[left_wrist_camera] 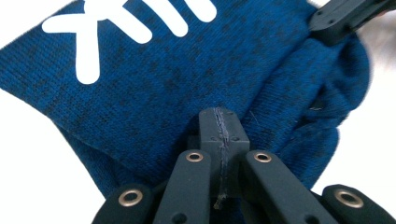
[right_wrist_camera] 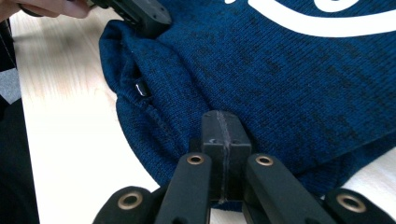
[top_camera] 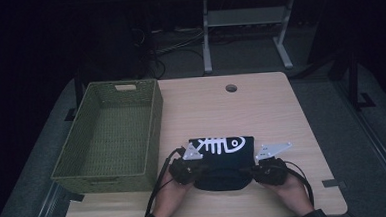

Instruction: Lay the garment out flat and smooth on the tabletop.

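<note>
Both hands' fingers, left gripper (top_camera: 193, 171) and right gripper (top_camera: 258, 171), are clenched on the folded blue sweater's (top_camera: 222, 159) near edge, probably to lift it toward the green basket (top_camera: 152, 140) left of the sweater.

A light wooden table (top_camera: 276, 114) carries a green woven basket (top_camera: 107, 138) and a folded blue sweater (top_camera: 223, 159).

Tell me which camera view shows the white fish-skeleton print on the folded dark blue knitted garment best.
The high view: the whole white fish-skeleton print lies there on the folded dark blue knitted garment. The left gripper view cuts it to some white rib strokes. The right gripper view has just curved white lines at its top edge.
</note>
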### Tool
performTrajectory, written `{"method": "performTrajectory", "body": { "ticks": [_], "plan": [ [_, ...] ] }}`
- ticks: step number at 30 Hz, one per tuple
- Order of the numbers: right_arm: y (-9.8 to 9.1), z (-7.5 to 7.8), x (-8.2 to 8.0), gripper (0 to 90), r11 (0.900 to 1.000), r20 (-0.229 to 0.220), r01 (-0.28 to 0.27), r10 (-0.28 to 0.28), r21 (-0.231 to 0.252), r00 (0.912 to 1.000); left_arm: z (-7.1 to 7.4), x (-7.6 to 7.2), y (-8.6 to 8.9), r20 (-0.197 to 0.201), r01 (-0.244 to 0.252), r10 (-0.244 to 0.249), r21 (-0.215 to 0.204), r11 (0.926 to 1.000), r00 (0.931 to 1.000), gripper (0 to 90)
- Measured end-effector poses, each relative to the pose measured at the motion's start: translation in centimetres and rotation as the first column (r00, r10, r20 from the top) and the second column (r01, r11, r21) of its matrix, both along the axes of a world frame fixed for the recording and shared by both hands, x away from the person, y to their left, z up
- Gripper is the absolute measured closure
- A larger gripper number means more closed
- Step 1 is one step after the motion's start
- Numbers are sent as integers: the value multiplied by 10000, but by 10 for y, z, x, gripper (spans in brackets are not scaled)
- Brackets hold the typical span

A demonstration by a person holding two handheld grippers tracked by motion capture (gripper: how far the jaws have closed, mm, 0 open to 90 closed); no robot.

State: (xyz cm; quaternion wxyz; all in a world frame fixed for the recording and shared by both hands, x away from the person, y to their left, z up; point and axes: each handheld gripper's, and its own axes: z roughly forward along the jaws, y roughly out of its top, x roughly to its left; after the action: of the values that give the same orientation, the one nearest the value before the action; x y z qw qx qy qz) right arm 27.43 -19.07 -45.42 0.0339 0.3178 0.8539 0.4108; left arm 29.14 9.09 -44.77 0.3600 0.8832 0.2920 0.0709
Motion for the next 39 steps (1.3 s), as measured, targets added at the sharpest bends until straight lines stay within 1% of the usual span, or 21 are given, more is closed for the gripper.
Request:
{"method": "performTrajectory", "body": {
  "ticks": [2, 5, 6, 7, 10, 12, 14, 15, 16, 17, 18, 21, 22, 24, 25, 28, 29, 34, 35, 37, 39],
  "plan": [
    [3, -2, 0, 900, 9999, -1, -12, 12, -113, 10000, -2, 1, 1, -5, -67, 67, 102, 9999, 10000, 899],
    [11, -8, -3, 900, 9992, -146, -126, 121, -380, 9998, -4, 4, 2, 205, -168, 159, 474, 9987, 9997, 900],
    [13, -11, -3, 900, 9987, 69, -213, 216, -470, 9997, -5, 5, 3, 237, -211, 199, 499, 9985, 9995, 900],
    [14, -12, -5, 900, 9987, 124, -196, 202, -471, 9997, -5, 7, 5, 199, -237, 229, 452, 9987, 9995, 900],
    [16, -13, -7, 900, 9990, 74, -125, 128, -435, 9999, -6, 9, 6, 159, -249, 242, 463, 9986, 9996, 900],
    [16, -13, -7, 900, 9988, 188, -150, 159, -461, 9997, -5, 9, 5, 163, -240, 232, 494, 9985, 9996, 900],
    [15, -12, -6, 900, 9992, 119, -168, 173, -374, 9998, -4, 8, 5, 89, -264, 262, 324, 9991, 9996, 899],
    [15, -11, -5, 900, 9992, 148, -197, 202, -348, 9997, -2, 9, 7, -38, -275, 276, 106, 9996, 9996, 899],
    [15, -11, -5, 900, 9992, 148, -197, 202, -348, 9997, -2, 9, 7, -38, -275, 276, 106, 9996, 9996, 899],
    [14, -7, -6, 899, 9996, 198, -171, 176, -241, 9996, 0, 9, 8, -56, -297, 297, -14, 9996, 9995, 899],
    [11, -1, -6, 882, 10000, 345, -91, 90, 27, 9994, 5, 10, 11, -55, -358, 357, -376, 9986, 9993, 898],
    [9, 3, -6, 859, 9999, 463, -91, 84, 147, 9989, 11, 9, 12, -1, -360, 361, -603, 9975, 9993, 898],
    [7, 8, -6, 826, 9997, 636, -69, 55, 223, 9980, 16, 9, 13, 56, -375, 381, -801, 9961, 9993, 898],
    [6, 12, -5, 799, 9997, 682, -34, 17, 254, 9977, 18, 9, 13, 73, -382, 390, -869, 9955, 9992, 896],
    [6, 12, -5, 799, 9997, 682, -34, 17, 254, 9977, 20, 10, 15, 42, -401, 407, -997, 9942, 9992, 896],
    [4, 16, -3, 701, 9995, 855, 153, -175, 262, 9962, 24, 13, 17, -22, -536, 537, -1144, 9920, 9986, 855],
    [2, 18, -2, 666, 9994, 867, 222, -243, 252, 9959, 25, 15, 18, -20, -547, 548, -1112, 9923, 9985, 832],
    [-7, 23, -1, 503, 9958, 1168, 893, -912, 218, 9890, 29, 19, 18, 91, -855, 872, -1217, 9889, 9961, 651],
    [-10, 23, 0, 465, 9947, 1152, 1010, -1027, 210, 9880, 30, 20, 18, 73, -832, 847, -1177, 9896, 9964, 611],
    [-15, 23, -1, 381, 9911, 1187, 1320, -1331, 170, 9840, 30, 23, 19, 4, -948, 957, -1286, 9872, 9954, 546],
    [-21, 24, -2, 308, 9859, 1263, 1667, -1669, 122, 9779, 30, 26, 20, -43, -969, 970, -1140, 9888, 9953, 471]
  ]
}}
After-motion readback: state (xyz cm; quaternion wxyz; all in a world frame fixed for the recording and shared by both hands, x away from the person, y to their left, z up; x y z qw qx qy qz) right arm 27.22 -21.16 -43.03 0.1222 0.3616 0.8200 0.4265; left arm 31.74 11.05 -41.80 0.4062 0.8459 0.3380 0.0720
